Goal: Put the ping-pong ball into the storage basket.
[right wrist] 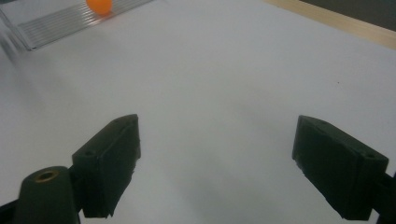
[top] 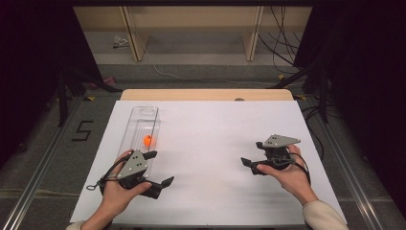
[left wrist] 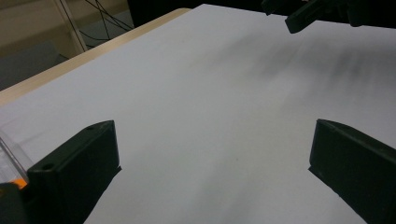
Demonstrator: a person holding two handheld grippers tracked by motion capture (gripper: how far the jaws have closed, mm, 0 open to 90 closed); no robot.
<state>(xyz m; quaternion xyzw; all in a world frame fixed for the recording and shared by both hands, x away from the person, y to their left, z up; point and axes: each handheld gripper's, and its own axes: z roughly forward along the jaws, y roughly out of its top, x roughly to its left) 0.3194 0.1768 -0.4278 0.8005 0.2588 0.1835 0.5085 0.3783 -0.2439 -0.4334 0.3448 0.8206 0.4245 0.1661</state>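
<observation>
Orange ball [top: 148, 140] sits inside the clear tray [top: 143, 115], roughly midway along its ribbed floor, over on the left half of the white surface [top: 215, 143]. Your left tongs [top: 160, 168] are wide apart, jaws empty, parked at the near end of that tray; in the left gripper view there is bare white between the jaws and a sliver of orange at the bottom left. Your right tongs [top: 251, 166] are also spread, holding nothing, well apart from the tray on the other side, and from the right gripper view you can see the ball [right wrist: 99, 5] far up at the top. That ball looks light, smooth and round, so I'd judge it rolls at a touch and squirts out of a lopsided pinch. Take it across its widest part, jaws level, and close gently. The tray walls look thin and slick, so steady it by the long edge.
</observation>
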